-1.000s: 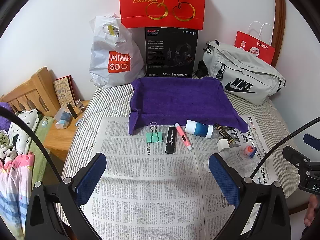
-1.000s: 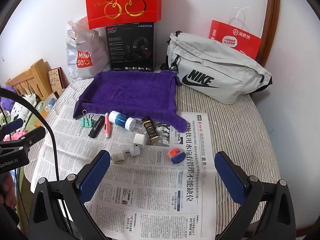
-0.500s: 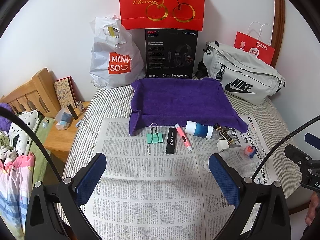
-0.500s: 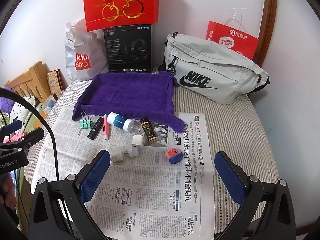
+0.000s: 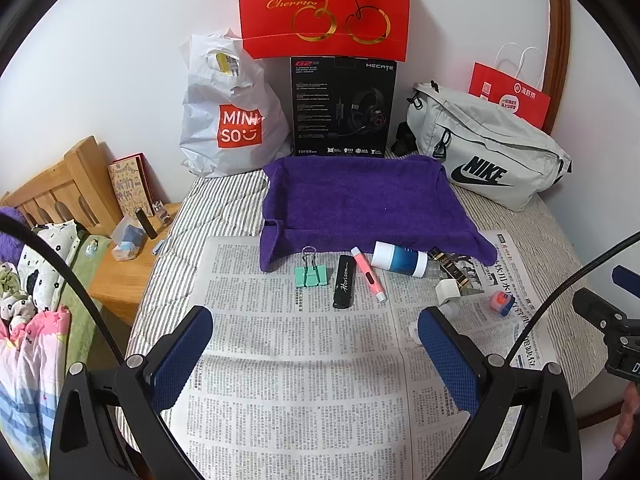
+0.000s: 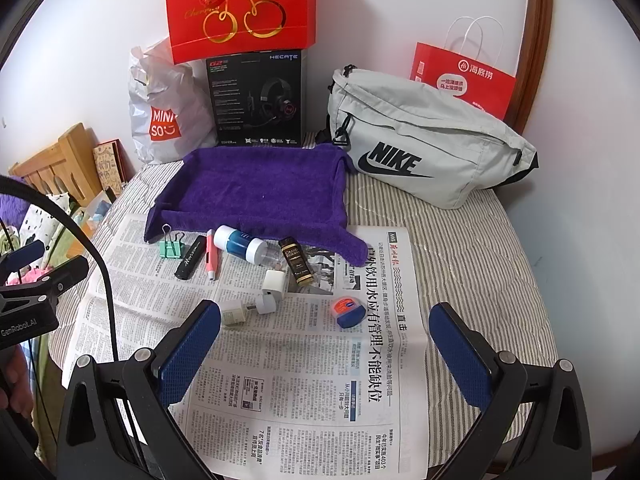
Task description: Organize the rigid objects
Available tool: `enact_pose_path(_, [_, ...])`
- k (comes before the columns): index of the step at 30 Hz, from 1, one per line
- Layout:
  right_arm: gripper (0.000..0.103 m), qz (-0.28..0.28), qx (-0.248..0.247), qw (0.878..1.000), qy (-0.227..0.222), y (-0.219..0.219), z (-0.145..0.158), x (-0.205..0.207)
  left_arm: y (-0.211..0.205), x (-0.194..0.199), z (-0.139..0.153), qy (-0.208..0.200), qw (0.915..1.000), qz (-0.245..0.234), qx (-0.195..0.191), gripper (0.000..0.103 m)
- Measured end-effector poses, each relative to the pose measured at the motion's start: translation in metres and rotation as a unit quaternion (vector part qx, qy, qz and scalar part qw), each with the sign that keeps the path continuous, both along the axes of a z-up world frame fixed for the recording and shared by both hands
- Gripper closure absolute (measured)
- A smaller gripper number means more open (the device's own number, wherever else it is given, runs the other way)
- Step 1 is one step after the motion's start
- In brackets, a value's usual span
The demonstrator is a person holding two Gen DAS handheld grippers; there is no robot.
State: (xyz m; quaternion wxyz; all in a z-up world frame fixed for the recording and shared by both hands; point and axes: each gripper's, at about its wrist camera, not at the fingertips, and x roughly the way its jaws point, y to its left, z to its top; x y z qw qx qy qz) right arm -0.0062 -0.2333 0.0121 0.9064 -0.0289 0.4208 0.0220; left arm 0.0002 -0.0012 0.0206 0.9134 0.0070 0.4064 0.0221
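Observation:
A purple cloth tray (image 5: pixel 360 204) (image 6: pixel 260 188) lies at the back of the newspaper. In front of it sit a green binder clip (image 5: pixel 311 276) (image 6: pixel 171 247), a black stick (image 5: pixel 345 286) (image 6: pixel 189 262), a pink pen (image 5: pixel 368 273) (image 6: pixel 210 255), a white and blue bottle (image 5: pixel 398 259) (image 6: pixel 239 243), a small dark bottle (image 6: pixel 297 266), two white chargers (image 6: pixel 273 283) (image 6: pixel 236 313) and an orange-blue tin (image 6: pixel 346 311) (image 5: pixel 500 302). My left gripper (image 5: pixel 316 350) and right gripper (image 6: pixel 326 346) are open and empty, above the newspaper's near part.
Behind the tray stand a black headset box (image 5: pixel 343 106), a white Miniso bag (image 5: pixel 228 120), a red cherry bag (image 5: pixel 324 8) and a grey Nike bag (image 6: pixel 424 152) with a red paper bag (image 6: pixel 460 78) behind. A wooden side table (image 5: pixel 124 256) with small items is left.
Both grippers have drifted slightly closer to the objects; the right view shifted a little. Nothing on the table moved and both grippers stayed open.

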Motion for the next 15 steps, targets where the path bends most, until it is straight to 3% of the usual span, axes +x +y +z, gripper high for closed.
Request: enact_pose_path(15, [0.0,-0.003,0.007,1.0,0.002,-0.007,-0.003,0.006,-0.002,0.008,-0.012,0.007,1.0,-0.004,0.002,0.0])
